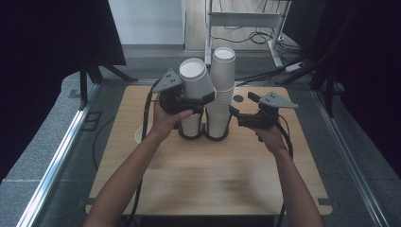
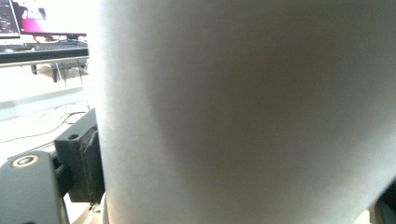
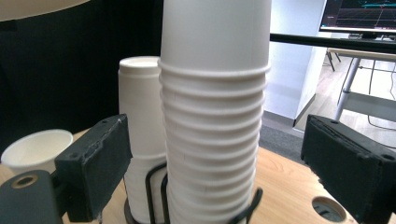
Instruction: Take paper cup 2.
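1. The left gripper (image 1: 191, 99) grasps one white paper cup (image 1: 196, 78), base up, lifted and tilted above the shorter left stack (image 1: 190, 124). In the left gripper view the cup wall (image 2: 243, 112) sits between the jaws, right against the camera.

2. The right gripper (image 1: 235, 112) is released: in the right gripper view its jaws stand wide on either side of the tall right stack (image 3: 215, 121), apart from it. That stack stands at the far middle of the wooden table (image 1: 208, 184), in a black wire holder (image 1: 204, 135) beside the left stack.

3. A single upright cup (image 3: 35, 149) stands on the table to the left of the holder.

4. Risk: the held cup is tilted and leans close to the tall stack's top. A swing to the right would likely knock that stack over.

5. Risk: thin paper crumples easily, so a tighter squeeze could dent the cup and jam it when it nests.

6. Risk: if the right jaws close low on the stack, several nested cups may come away together, or the holder may drag across the table.
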A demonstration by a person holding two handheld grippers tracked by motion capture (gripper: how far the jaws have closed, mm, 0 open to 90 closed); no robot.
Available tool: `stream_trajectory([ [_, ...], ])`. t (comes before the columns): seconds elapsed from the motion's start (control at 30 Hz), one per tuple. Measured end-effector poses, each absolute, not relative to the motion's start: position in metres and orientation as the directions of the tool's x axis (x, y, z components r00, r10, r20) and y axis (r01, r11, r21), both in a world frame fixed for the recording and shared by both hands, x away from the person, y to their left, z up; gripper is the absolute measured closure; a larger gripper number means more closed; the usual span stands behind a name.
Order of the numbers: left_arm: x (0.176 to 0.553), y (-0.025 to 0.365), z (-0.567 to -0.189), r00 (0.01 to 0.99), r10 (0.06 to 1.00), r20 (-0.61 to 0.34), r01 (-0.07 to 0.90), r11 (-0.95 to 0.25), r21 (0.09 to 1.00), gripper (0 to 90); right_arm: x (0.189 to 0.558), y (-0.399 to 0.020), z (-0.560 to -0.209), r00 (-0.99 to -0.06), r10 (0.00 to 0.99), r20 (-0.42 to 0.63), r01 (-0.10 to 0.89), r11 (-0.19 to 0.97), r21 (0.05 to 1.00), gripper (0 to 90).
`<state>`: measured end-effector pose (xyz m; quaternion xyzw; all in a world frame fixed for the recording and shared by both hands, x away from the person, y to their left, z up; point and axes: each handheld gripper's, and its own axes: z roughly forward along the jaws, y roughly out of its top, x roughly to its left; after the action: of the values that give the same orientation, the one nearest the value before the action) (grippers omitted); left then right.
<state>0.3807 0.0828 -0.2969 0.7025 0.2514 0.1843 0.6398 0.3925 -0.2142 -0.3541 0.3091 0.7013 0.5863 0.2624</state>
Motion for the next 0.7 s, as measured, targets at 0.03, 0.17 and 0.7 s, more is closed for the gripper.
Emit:
stream_trajectory([
  [0.03,0.379,0.083,-0.299,0.808,0.585,-0.063,0.118,-0.056,0.991,12.2,0.391,-0.216,-0.356,-0.670,0.742,-0.009,0.126,0.126,0.984,8.8],
  [0.17,0.372,0.085,-0.306,0.813,0.577,-0.075,0.128,-0.051,0.990,12.2,0.384,-0.221,-0.363,-0.676,0.737,-0.001,0.133,0.124,0.983,9.6],
  [0.7,0.342,0.095,-0.342,0.803,0.593,-0.061,0.141,-0.089,0.986,12.1,0.352,-0.211,-0.393,-0.721,0.693,-0.017,0.140,0.170,0.975,12.7],
])
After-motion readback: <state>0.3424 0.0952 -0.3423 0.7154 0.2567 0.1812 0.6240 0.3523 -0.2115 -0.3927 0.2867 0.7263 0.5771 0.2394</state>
